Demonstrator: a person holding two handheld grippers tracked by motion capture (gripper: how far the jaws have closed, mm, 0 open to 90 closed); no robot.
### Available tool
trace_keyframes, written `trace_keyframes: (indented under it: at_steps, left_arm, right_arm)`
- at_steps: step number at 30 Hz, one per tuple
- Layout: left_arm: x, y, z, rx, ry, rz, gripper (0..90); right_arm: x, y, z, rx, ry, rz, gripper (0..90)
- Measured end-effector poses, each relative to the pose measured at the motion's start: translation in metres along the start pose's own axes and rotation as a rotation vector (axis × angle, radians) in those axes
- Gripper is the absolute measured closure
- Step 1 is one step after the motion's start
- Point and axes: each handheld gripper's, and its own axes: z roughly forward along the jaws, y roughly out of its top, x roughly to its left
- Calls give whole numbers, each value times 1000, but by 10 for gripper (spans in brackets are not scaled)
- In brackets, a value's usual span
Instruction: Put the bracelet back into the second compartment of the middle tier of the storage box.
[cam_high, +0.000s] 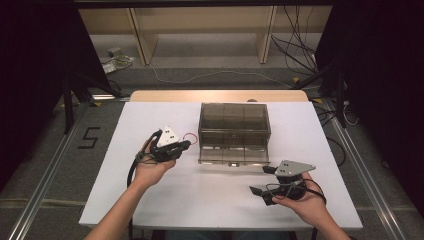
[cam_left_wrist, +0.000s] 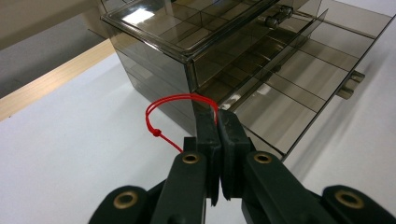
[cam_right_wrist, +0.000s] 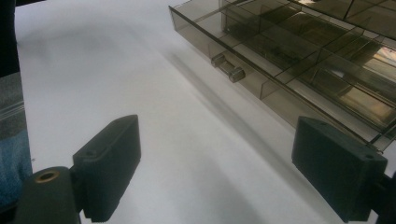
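- left tongs (cam_left_wrist: 218, 128) clamped tight on red cord loop (cam_left_wrist: 161, 105), just off smoked drawer box (cam_high: 234, 131) left front corner
- right tongs (cam_right_wrist: 229, 172) gaping wide, nothing held, near box's pulled-out bottom drawer (cam_right_wrist: 299, 56)
- box mid white counter (cam_high: 200, 200)

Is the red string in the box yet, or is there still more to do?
Not yet. The bottom drawer of the smoky plastic box is already pulled open. The left tongs are pinching the red string beside it. The right tongs wait open. Probably left: drop the string in a compartment and close the drawer.
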Motion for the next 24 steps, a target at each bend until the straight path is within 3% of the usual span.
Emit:
trace_keyframes:
  at_steps: [24]
  left_arm:
    - [-11, 9, -1, -29, -18, 2, 881]
  right_arm:
    - [-1, 0, -1, 0, -5, 6, 162]
